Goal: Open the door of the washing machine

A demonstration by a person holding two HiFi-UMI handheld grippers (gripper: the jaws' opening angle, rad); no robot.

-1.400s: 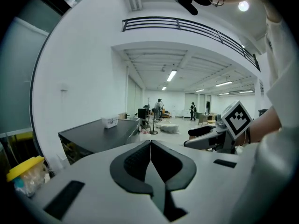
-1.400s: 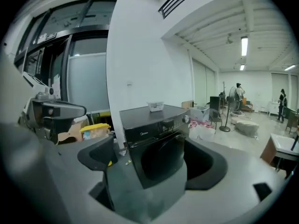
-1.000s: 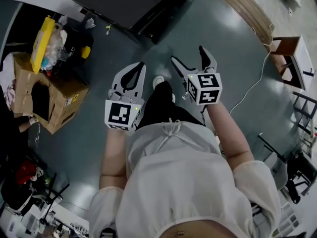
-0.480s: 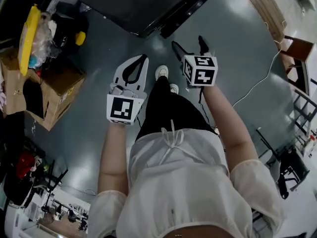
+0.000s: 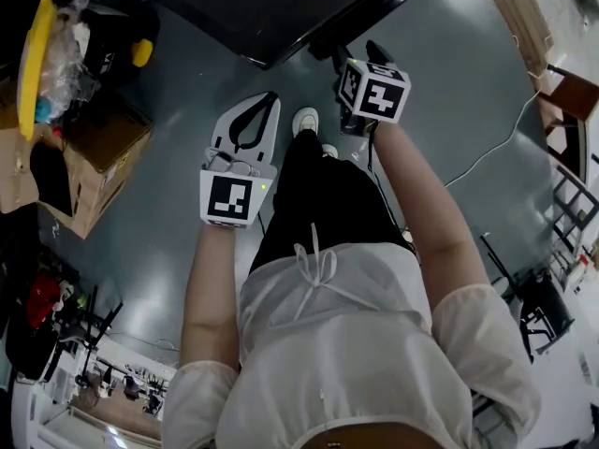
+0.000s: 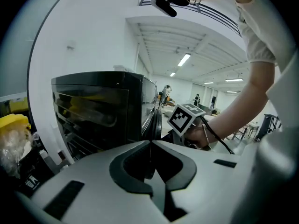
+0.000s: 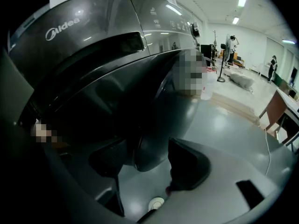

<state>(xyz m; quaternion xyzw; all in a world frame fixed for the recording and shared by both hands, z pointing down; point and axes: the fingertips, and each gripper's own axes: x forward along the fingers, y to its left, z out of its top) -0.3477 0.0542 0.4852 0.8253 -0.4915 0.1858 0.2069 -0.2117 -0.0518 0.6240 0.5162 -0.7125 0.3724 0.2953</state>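
My right tongs (image 7: pixel 140 154) are up against the washing machine (image 7: pixel 93 36). In the head view it stands at 12 o'clock from me. The tongs are closing. The round edge of the door (image 7: pixel 159 101) hangs down between them from 12 o'clock. I don't think the pads squeeze it yet. My left tongs (image 6: pixel 151 143) are pressed together with nothing in them. They sit at about 11 o'clock in the head view, not touching the machine.

The door looks hard and stiff, like thick dark plastic and glass. I think it won't bend or break in my tongs. It is shiny and smooth, so I guess it could slip out if I pinch only a thin bit. I think it is a bit heavy and swings on a hinge. The best place to hold looks like the rim, right where my right tongs are. A catch probably keeps it shut, so I expect it needs a firm, steady pull toward me.
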